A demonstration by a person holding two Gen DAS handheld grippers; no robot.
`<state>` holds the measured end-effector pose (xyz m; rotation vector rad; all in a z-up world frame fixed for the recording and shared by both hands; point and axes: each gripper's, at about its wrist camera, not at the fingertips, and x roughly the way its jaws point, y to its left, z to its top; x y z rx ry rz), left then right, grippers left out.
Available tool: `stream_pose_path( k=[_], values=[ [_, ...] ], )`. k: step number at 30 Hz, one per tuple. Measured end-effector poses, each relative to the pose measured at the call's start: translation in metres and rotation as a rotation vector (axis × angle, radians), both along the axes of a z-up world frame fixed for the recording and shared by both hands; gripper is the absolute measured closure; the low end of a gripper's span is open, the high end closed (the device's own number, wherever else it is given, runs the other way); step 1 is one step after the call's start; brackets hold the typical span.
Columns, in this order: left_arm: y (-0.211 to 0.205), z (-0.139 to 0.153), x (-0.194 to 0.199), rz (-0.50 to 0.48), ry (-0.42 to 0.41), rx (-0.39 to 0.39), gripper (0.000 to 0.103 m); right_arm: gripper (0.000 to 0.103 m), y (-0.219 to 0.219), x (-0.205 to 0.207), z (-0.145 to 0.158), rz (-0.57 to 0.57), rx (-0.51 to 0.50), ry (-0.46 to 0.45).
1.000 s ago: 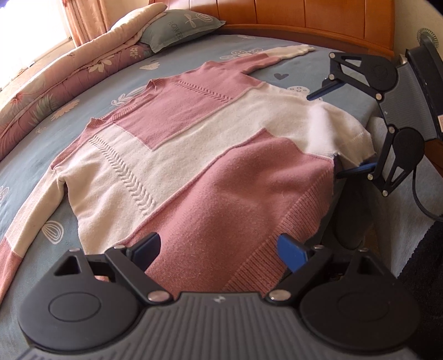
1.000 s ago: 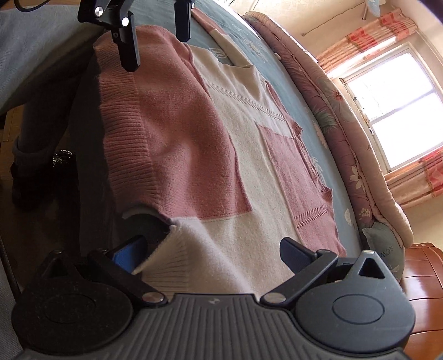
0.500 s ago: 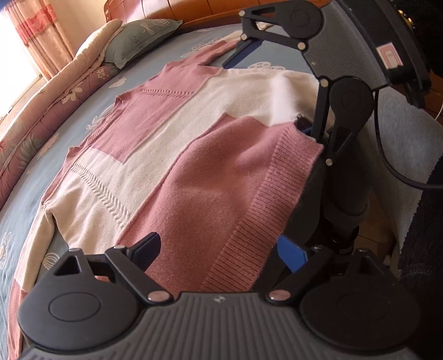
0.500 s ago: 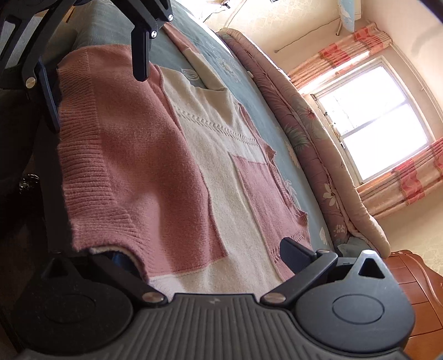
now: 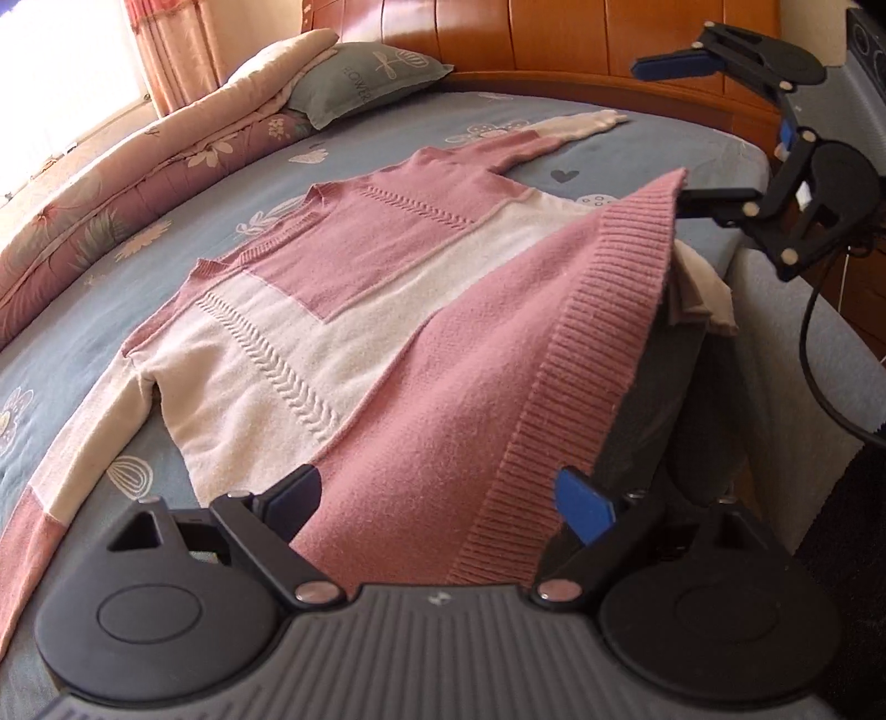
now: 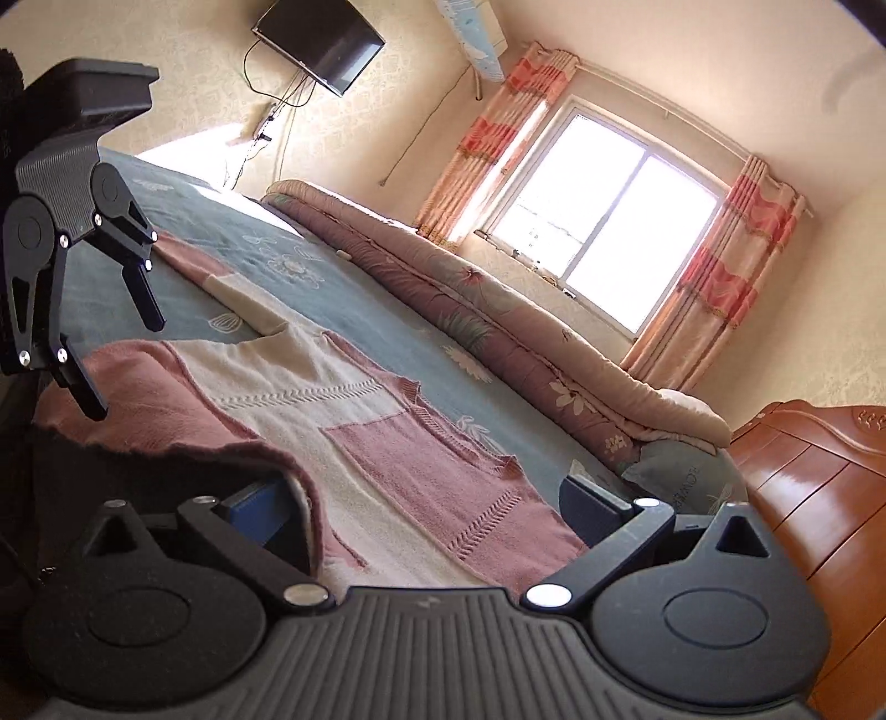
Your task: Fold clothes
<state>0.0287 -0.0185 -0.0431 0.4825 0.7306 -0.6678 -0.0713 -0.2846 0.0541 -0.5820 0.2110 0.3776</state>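
A pink and cream knitted sweater (image 5: 354,310) lies spread on the blue bed, neck toward the quilt, one sleeve toward the headboard. Its ribbed pink hem (image 5: 587,354) is raised off the bed edge. My left gripper (image 5: 437,498) stands open with the hem's near corner lying between its fingers. My right gripper (image 5: 684,127) shows at the upper right, open, its lower finger under the far hem corner. In the right wrist view the right gripper (image 6: 426,507) is open with the sweater (image 6: 387,443) draped over its left finger (image 6: 260,501); the left gripper (image 6: 124,363) straddles the hem.
A rolled floral quilt (image 5: 111,205) and a grey-blue pillow (image 5: 365,77) lie along the far side of the bed. A wooden headboard (image 5: 554,39) stands at the back. A window with striped curtains (image 6: 603,221) and a wall TV (image 6: 321,39) are beyond.
Both grippers have lifted the hem off the bed edge and swung their views upward. The right gripper has moved away to the right in the left wrist view. Both stay open.
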Motion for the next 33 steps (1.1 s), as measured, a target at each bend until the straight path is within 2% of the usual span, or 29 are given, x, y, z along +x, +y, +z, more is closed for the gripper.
stream_pose_path(
  k=[5, 8, 9, 10, 11, 15, 17, 19, 21, 25, 27, 30, 33],
  values=[
    [-0.003, -0.003, 0.023, 0.018, 0.03, -0.054, 0.011, 0.0, -0.028, 0.006, 0.014, -0.044, 0.03, 0.133],
    [-0.008, -0.016, 0.045, 0.087, 0.108, -0.106, 0.011, 0.0, -0.025, 0.027, 0.005, -0.074, 0.076, 0.259],
    [-0.008, -0.024, 0.052, 0.104, 0.16, -0.122, 0.012, 0.0, -0.021, 0.035, 0.001, -0.074, 0.098, 0.301],
    [-0.008, -0.032, 0.058, 0.118, 0.215, -0.139, 0.012, 0.0, -0.017, 0.043, -0.006, -0.056, 0.128, 0.352],
    [-0.005, -0.035, 0.055, 0.122, 0.234, -0.136, 0.012, 0.0, -0.013, 0.051, -0.013, -0.036, 0.155, 0.415],
    [0.01, -0.045, 0.041, 0.128, 0.283, -0.114, 0.007, 0.0, -0.007, 0.082, -0.056, -0.048, 0.309, 0.731],
    [0.02, -0.044, 0.035, 0.14, 0.305, -0.109, 0.007, 0.0, -0.022, 0.084, -0.071, -0.075, 0.399, 0.833],
    [0.032, -0.037, 0.032, 0.164, 0.324, -0.112, 0.007, 0.0, -0.044, 0.082, -0.069, -0.097, 0.497, 0.884],
    [0.044, -0.029, 0.028, 0.188, 0.343, -0.115, 0.007, 0.0, -0.072, 0.08, -0.06, -0.151, 0.612, 0.896],
    [0.053, -0.019, 0.041, 0.222, 0.359, -0.247, 0.007, 0.0, -0.132, 0.088, -0.06, -0.262, 0.843, 0.893],
    [0.047, -0.02, 0.055, 0.237, 0.405, -0.327, 0.007, 0.0, -0.148, 0.096, -0.07, -0.294, 0.921, 0.921],
    [0.039, -0.026, 0.071, 0.25, 0.466, -0.408, 0.007, 0.0, -0.157, 0.111, -0.092, -0.265, 1.02, 1.019],
    [0.034, -0.041, 0.081, 0.284, 0.524, -0.424, 0.007, 0.0, -0.157, 0.123, -0.098, -0.232, 1.082, 1.035]
  ],
)
